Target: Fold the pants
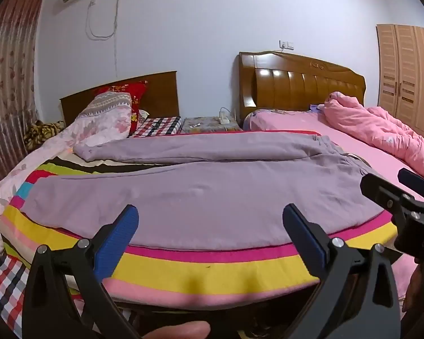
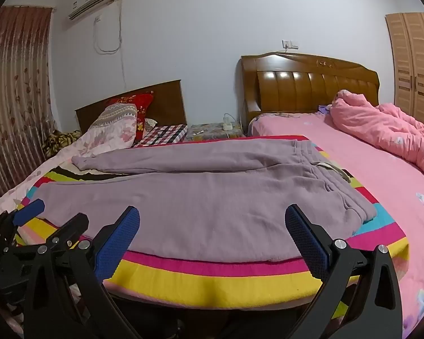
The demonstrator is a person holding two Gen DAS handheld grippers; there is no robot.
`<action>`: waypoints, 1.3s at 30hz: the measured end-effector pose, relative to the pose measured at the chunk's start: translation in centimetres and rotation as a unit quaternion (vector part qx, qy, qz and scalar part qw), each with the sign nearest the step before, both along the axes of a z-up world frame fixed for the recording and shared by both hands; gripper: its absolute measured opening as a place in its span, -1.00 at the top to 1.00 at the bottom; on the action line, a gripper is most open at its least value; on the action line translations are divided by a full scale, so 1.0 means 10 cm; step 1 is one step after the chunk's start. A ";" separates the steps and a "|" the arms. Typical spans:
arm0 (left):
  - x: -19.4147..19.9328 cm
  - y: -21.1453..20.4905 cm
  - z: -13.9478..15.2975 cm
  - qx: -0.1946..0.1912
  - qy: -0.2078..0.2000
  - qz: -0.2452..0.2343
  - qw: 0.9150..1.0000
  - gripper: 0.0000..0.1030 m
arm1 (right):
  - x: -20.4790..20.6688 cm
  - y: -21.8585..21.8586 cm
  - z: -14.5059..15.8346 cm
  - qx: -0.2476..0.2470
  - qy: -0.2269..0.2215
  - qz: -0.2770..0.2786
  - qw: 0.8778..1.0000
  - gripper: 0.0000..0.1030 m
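Lilac pants (image 1: 212, 186) lie flat across a striped blanket (image 1: 212, 271) on the bed, with the waistband (image 2: 325, 155) to the right and both legs running left, slightly apart. My left gripper (image 1: 210, 209) hovers open over the blanket's near edge, in front of the near leg, and holds nothing. My right gripper (image 2: 212, 209) is open too, in front of the near leg toward the waist end, with nothing between its fingers. Each gripper shows in the other's view: the right gripper (image 1: 384, 178) near the waistband, the left gripper (image 2: 55, 213) by the leg's cuff end.
A pink quilt (image 2: 395, 132) is bunched on the pink sheet (image 2: 367, 175) to the right. Pillows (image 1: 110, 118) lie at the far left by a wooden headboard (image 1: 302, 84). A small bedside stand (image 1: 209, 124) sits between the beds. A fingertip (image 1: 181, 330) shows at the bottom edge.
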State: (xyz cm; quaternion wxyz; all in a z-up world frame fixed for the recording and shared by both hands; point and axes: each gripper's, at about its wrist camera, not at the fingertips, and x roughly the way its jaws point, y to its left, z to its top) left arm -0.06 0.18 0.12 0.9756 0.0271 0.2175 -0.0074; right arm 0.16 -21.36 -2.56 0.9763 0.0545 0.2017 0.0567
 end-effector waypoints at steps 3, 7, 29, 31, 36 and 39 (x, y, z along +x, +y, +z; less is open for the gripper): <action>-0.02 0.03 0.03 -0.011 -0.009 0.012 1.000 -0.97 | -0.01 0.00 0.00 0.000 0.001 0.001 1.000 -0.92; 0.03 -0.07 -0.05 0.007 0.015 0.005 1.000 -0.97 | -0.03 0.02 0.01 -0.004 0.000 0.003 1.000 -0.92; 0.05 0.07 -0.10 0.000 0.030 0.016 0.999 -0.97 | -0.01 -0.06 -0.09 0.001 0.013 -0.002 1.000 -0.92; 0.06 0.06 -0.10 0.001 0.031 0.017 0.999 -0.97 | 0.01 -0.04 -0.09 0.001 0.015 -0.001 1.000 -0.92; 0.06 0.05 -0.11 0.002 0.033 0.017 0.999 -0.97 | 0.00 -0.03 -0.09 0.001 0.016 -0.001 1.000 -0.92; 0.07 0.05 -0.11 0.002 0.034 0.018 0.999 -0.97 | 0.01 -0.02 -0.09 0.002 0.017 -0.001 1.000 -0.92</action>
